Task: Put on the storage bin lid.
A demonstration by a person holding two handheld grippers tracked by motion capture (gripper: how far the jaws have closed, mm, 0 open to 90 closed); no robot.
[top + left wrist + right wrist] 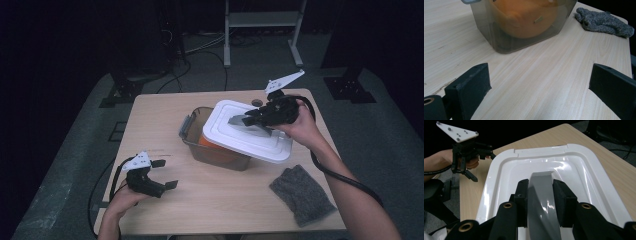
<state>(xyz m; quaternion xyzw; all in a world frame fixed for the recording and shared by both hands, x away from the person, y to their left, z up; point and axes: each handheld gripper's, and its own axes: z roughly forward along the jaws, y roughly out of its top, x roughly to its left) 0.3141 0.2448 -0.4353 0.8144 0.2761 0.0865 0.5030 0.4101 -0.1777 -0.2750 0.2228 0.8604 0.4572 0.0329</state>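
A white lid [250,134] with a grey handle [540,207] sits tilted over the right part of a smoky clear container [215,152] at the table's middle. My right gripper [247,120] is shut on that handle, with its pads [522,192] pressed on both sides. Whether the lid touches the container's rim is unclear. An orange object [524,20] lies inside the container [506,40]. My left gripper [166,174] is open near the front left of the table, with bare wood between its jaws [540,77], a short way from the container.
A grey knitted cloth [301,194] lies at the front right of the wooden table [150,120], and appears in the left gripper view [604,22] beyond the container. Cables and a metal stand are on the floor behind the table.
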